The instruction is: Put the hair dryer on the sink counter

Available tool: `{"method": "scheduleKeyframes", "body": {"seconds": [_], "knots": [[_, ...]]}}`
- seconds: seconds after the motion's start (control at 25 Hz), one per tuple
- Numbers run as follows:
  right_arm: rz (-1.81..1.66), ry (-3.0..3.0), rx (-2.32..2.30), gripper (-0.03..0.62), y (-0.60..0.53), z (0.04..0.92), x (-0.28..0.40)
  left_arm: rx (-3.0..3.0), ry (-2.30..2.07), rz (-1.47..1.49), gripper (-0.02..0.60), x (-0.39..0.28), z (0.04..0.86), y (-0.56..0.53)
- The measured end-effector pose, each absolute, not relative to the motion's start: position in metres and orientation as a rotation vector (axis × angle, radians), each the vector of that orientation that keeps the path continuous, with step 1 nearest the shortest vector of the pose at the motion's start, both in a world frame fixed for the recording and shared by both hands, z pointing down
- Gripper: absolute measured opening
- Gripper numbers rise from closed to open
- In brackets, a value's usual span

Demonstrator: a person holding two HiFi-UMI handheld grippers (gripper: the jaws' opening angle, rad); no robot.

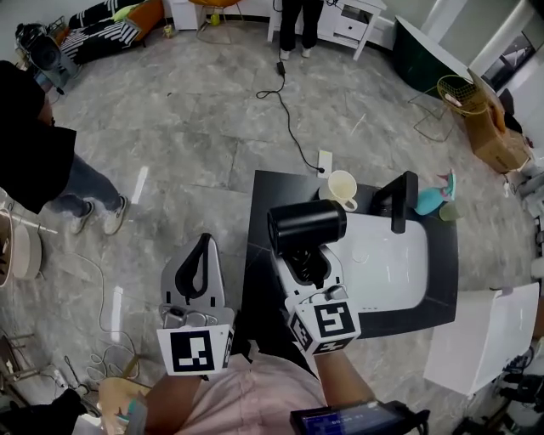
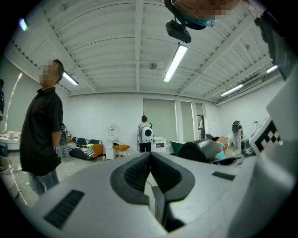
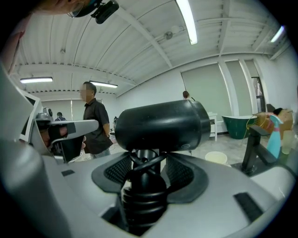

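Note:
A black hair dryer [image 1: 307,227] is held upright over the left end of the dark sink counter [image 1: 260,194]. My right gripper [image 1: 311,261] is shut on its handle, which runs down between the jaws with the cord wrapped round it; the barrel [image 3: 160,125] lies across above them. My left gripper [image 1: 198,265] hangs left of the counter over the floor. Its jaws are shut with nothing between them, the fingertips [image 2: 150,160] meeting. The white basin [image 1: 387,263] with a black tap [image 1: 401,200] lies just right of the dryer.
On the counter stand a cream mug [image 1: 342,187] and a teal bottle [image 1: 432,200]. A cable [image 1: 289,119] crosses the floor to a power strip [image 1: 324,161]. A person in black [image 1: 34,144] stands at the left, another [image 1: 299,25] far off. A white panel [image 1: 484,336] lies right.

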State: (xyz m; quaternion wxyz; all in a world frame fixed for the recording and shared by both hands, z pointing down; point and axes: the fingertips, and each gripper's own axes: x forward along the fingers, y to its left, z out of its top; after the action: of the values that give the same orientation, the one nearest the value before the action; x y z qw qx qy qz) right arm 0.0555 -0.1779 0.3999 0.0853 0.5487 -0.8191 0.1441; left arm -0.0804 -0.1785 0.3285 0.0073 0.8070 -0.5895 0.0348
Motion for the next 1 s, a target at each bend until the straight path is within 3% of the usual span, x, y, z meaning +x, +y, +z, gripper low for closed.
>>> {"method": "scheduleKeyframes", "body": {"seconds": [1.0], "knots": [[0.714,-2.285,1.5,0.24,-0.175,0.52,0.053,2.391,-1.768,0.292,0.009,-0.077,0.409,-0.198]]}}
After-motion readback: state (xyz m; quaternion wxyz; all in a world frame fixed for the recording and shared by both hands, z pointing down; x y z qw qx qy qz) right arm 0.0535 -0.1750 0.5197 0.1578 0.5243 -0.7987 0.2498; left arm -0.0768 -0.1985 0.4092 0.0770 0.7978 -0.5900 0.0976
